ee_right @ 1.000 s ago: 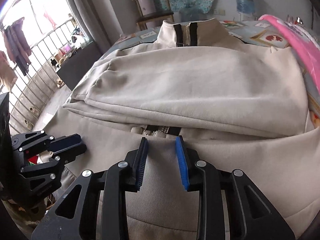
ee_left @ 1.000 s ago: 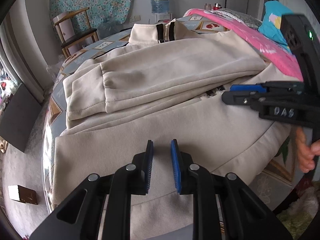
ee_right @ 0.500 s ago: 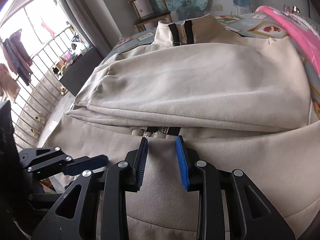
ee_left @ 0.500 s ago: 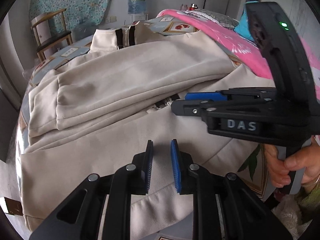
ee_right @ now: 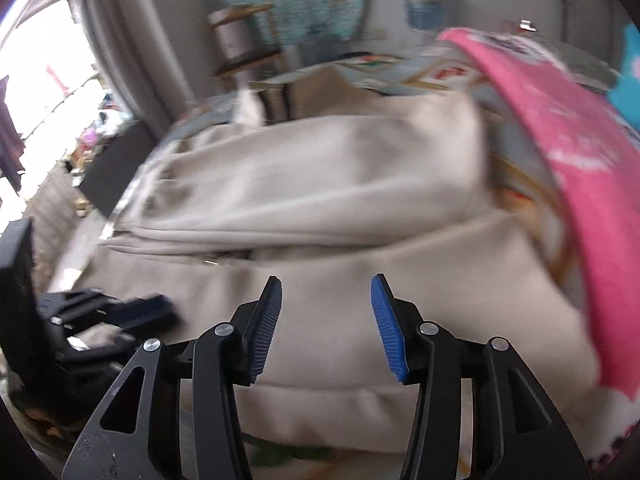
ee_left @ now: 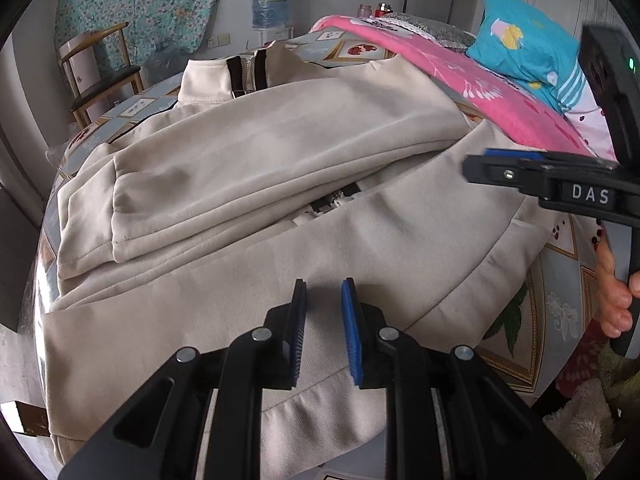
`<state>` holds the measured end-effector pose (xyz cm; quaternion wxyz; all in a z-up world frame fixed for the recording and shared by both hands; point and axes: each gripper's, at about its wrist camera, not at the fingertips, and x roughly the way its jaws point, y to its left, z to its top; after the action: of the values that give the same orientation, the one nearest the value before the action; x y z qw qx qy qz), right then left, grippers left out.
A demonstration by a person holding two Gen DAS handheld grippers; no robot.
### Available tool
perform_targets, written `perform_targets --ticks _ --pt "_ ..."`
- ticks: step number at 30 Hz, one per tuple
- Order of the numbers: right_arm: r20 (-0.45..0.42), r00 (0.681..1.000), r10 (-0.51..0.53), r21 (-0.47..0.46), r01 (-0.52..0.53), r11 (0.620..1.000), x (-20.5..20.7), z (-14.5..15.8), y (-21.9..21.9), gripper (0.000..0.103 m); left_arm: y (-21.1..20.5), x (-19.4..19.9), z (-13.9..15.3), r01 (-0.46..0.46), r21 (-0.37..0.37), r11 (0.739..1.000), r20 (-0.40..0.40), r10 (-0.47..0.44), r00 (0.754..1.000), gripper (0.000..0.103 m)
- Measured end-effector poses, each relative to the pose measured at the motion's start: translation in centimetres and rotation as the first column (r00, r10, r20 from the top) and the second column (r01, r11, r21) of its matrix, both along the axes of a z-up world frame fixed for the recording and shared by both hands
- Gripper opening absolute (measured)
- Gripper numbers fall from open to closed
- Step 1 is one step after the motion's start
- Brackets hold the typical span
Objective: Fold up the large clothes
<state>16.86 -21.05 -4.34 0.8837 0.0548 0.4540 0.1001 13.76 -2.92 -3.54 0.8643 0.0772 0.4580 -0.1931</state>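
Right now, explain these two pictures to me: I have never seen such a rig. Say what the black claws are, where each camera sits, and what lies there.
No robot here: a person holds a two-finger gripper in each hand, each with a camera looking along its fingers. One picture is from the left gripper, whose blue pads stand narrowly apart with nothing between them. The other, blurred, is from the right gripper, whose jaws are opening, also with nothing between them; the left view shows it from the side, with the hand holding it. Below lies a cream zip jacket, sleeves folded across its front, on a patterned cloth. Beside it is pink bedding.
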Motion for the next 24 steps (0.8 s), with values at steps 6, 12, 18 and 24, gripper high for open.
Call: perform_targets --ticks 6,12,18,24 --pt "-0.015 0.999 -0.052 -0.037 0.051 0.998 -0.1 -2.2 -2.0 0.050 0.0 0.0 0.0 0.000 0.000 1.000 -0.001 0.000 1.000 0.018" --pt "0.006 1.000 -0.010 -0.005 0.010 1.000 -1.3 -0.2 -1.1 0.051 0.0 0.0 0.0 -0.001 0.000 1.000 0.000 0.001 1.000 0.018" --pt "0.008 0.999 0.049 -0.060 -0.049 0.997 -3.6 0.5 0.2 0.055 0.0 0.0 0.0 -0.001 -0.001 1.000 0.000 0.001 1.000 0.018" --pt "-0.050 0.999 0.020 -0.083 -0.025 0.996 -4.3 -2.4 -0.7 0.056 0.0 0.0 -0.1 0.001 -0.008 1.000 -0.002 -0.001 1.000 0.018"
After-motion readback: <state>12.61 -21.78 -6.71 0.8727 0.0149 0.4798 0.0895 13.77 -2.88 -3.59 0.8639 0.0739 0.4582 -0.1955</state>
